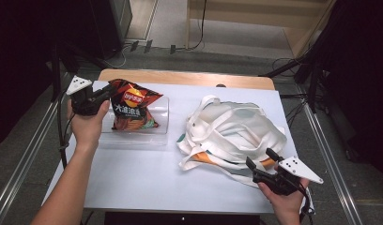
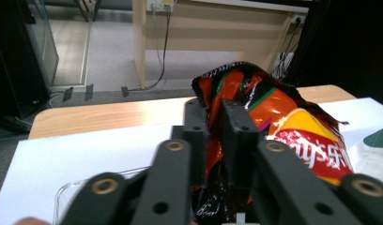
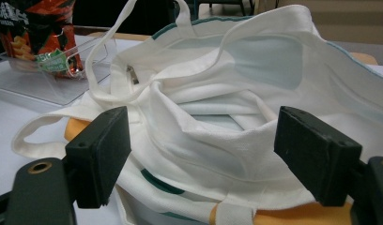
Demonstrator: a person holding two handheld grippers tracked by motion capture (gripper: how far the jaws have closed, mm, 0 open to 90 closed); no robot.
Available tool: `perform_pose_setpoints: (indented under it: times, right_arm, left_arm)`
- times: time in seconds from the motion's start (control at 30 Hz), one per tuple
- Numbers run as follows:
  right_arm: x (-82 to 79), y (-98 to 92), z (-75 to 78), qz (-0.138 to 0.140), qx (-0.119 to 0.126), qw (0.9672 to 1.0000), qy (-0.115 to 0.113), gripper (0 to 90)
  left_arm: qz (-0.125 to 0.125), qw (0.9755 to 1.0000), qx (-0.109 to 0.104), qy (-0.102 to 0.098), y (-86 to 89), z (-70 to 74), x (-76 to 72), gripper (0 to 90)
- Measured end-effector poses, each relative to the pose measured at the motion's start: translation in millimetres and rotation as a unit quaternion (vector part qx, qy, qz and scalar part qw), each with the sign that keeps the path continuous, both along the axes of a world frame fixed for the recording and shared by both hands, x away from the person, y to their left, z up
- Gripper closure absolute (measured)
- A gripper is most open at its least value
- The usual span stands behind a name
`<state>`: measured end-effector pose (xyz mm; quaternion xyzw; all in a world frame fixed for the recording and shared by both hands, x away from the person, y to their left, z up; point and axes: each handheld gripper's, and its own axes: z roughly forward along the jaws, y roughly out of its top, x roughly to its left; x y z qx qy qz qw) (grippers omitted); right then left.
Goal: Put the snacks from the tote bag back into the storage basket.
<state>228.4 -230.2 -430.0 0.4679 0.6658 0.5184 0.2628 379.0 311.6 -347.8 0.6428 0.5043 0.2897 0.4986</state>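
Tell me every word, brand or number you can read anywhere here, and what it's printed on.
"Lay's": partly cut off, white on the red and yellow logo of the chip bag, which the left gripper pinches by its top edge.
Large white Chinese characters under the logo in the high view: too blurred to read.
Small print on the bag's green patch in the right gripper view: too small.
White tote bag: no lettering visible.

One chip bag (image 1: pixel 132 104), perhaps several tote bags (image 1: pixel 232 129).
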Motion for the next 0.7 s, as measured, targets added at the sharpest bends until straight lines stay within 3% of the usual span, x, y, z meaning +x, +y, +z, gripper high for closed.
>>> perform_pose_setpoints:
  times: [0.03,0.1,0.13,0.2,0.23,0.27,0.37,0.47,0.6,0.7]
  right_arm:
    - [-0.1,-0.2,0.3,0.000,0.000,1.0000,-0.001,19.3]
    - [-0.2,-0.8,0.7,0.000,0.000,1.0000,-0.003,19.3]
    - [-0.2,-0.8,0.7,0.000,0.000,1.0000,-0.003,19.3]
    - [-0.3,-1.2,0.7,-0.001,-0.001,1.0000,-0.003,19.2]
    - [-0.4,-1.2,0.9,-0.001,0.001,1.0000,-0.004,19.2]
    - [-0.9,-1.5,1.4,-0.001,0.001,1.0000,-0.004,19.1]
    - [-1.2,-2.6,2.1,-0.001,0.001,1.0000,-0.006,19.0]
    - [-1.2,-3.8,2.3,-0.002,0.002,1.0000,-0.007,18.9]
    - [-1.1,-4.6,2.6,-0.002,0.000,1.0000,-0.009,18.8]
    - [-1.6,-4.3,3.4,-0.002,0.002,1.0000,-0.009,18.8]
  left_arm:
    - [0.002,1.0000,0.000,0.000,0.3,-0.6,-0.5,75.6]
    - [0.009,1.0000,-0.002,-0.001,0.5,-1.4,-1.6,63.4]
    - [0.014,0.9999,-0.001,-0.001,0.4,-1.8,-2.4,63.4]
    - [0.020,0.9998,-0.005,-0.001,0.5,-2.2,-4.1,50.4]
    - [0.025,0.9997,-0.005,0.000,0.5,-1.9,-5.5,50.4]
    - [0.020,0.9997,-0.011,-0.003,0.8,-1.2,-9.2,42.0]
    - [0.025,0.9997,-0.006,0.000,-0.4,0.3,-13.7,24.1]
    - [0.022,0.9997,-0.007,-0.001,0.0,0.8,-22.5,12.5]
    - [0.010,0.9998,-0.015,0.006,1.6,-0.9,-33.7,5.8]
    - [0.008,0.9996,-0.013,0.023,3.8,-5.9,-43.4,2.0]
